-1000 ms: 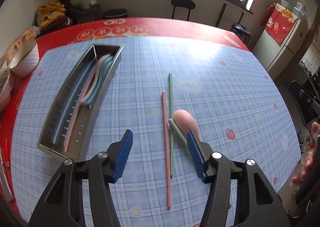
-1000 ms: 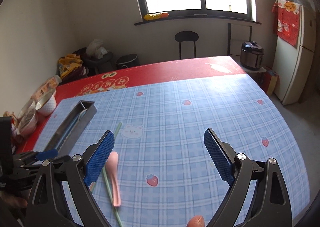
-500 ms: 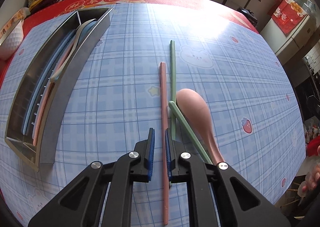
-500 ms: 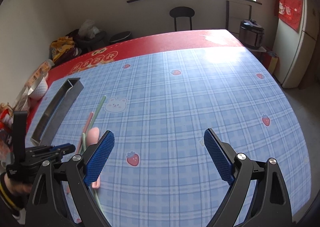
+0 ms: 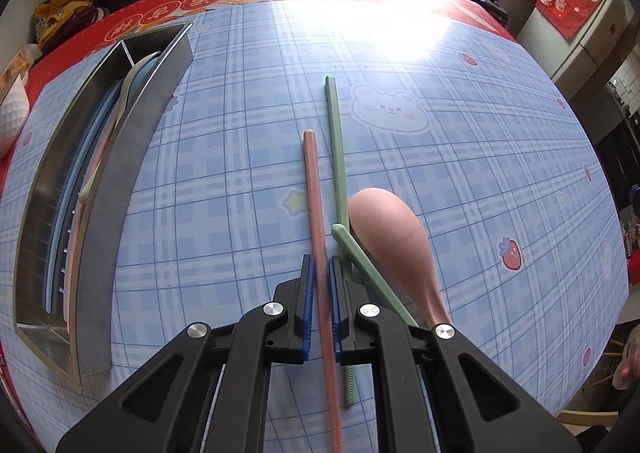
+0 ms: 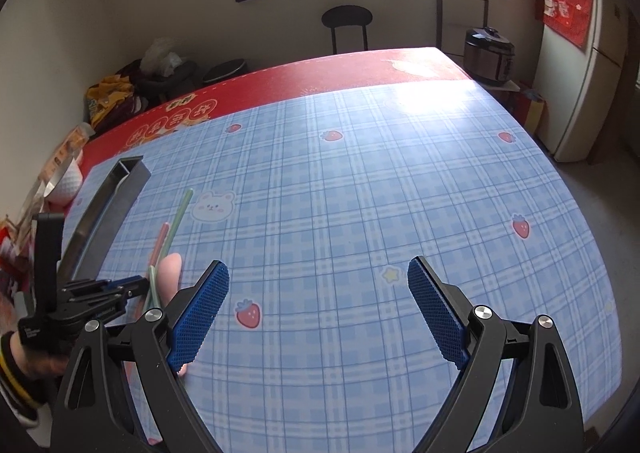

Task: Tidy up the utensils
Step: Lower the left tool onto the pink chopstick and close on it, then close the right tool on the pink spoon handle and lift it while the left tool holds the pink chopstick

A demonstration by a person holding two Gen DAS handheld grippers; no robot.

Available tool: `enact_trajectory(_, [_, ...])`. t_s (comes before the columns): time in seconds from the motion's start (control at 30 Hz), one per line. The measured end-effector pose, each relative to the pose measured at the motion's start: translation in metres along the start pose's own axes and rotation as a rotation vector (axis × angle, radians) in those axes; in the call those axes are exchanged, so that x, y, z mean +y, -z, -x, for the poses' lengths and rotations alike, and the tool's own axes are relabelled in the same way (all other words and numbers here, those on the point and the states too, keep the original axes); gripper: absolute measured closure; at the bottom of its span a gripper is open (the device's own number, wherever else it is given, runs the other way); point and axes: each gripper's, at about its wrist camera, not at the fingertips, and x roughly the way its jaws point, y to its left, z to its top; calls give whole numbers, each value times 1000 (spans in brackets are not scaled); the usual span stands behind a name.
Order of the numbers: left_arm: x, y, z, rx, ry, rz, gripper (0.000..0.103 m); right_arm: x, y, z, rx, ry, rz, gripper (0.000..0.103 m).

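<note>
Left gripper (image 5: 322, 285): jaws closed narrow, gripping the pink chopstick (image 5: 314, 205), which is lying on the blue checked tablecloth (image 5: 460, 181). Just beside it to the right: two green chopsticks (image 5: 335, 145) crossing, and a pink spoon (image 5: 394, 229) touching them. Metal tray (image 5: 120, 173) sitting well to the left, holding more chopsticks and spoons. Right gripper (image 6: 318, 307): jaws standing wide, holding nothing, hovering over bare cloth.
</note>
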Motion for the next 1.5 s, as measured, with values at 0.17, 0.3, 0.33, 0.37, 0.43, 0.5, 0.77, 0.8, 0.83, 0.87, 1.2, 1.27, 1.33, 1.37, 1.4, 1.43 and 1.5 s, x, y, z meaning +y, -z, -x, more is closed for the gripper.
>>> enact_trajectory(0.17, [1,4,0,-19,11,-24,94,0,2,-3,12,-6,-21,15])
enact_trajectory(0.3, [-4,4,0,-17,-12,-60,94,-2,3,-3,17,-10,-42,15])
enact_trajectory(0.33, [-5,3,0,-15,-16,-61,94,-1,3,-4,20,-12,-41,15])
enact_trajectory(0.37, [-6,3,0,-14,-17,-62,94,0,4,-4,23,-15,-40,15])
enact_trajectory(0.43, [-7,4,0,-18,-16,-68,94,3,5,-4,29,-22,-37,15])
enact_trajectory(0.5, [-7,4,1,-25,-10,-68,94,3,8,-5,38,-30,-46,15])
enact_trajectory(0.77, [3,5,1,-26,40,-29,97,-3,21,-4,77,-24,-90,15])
enact_trajectory(0.8, [5,4,2,-19,49,-21,97,-3,22,-4,81,-24,-92,15])
enact_trajectory(0.83, [7,5,3,-15,47,-17,97,-1,23,-4,86,-26,-93,15])
enact_trajectory(0.87, [8,7,5,-16,44,-14,97,0,24,-5,91,-31,-94,15])
enact_trajectory(1.2, [43,29,60,-100,44,14,97,44,25,-35,135,-115,-46,15])
enact_trajectory(1.27, [49,30,73,-132,42,18,97,59,24,-44,136,-140,-8,17])
enact_trajectory(1.33, [56,31,85,-162,50,34,97,77,24,-54,151,-166,60,29])
enact_trajectory(1.37, [58,31,90,-177,53,40,97,86,24,-59,158,-173,99,30])
enact_trajectory(1.4, [60,32,94,-190,55,43,97,95,25,-64,165,-179,140,35])
enact_trajectory(1.43, [61,34,98,-203,58,47,97,104,26,-69,177,-187,177,43])
enact_trajectory(1.5, [65,39,104,-223,76,61,97,117,30,-79,207,-194,228,51])
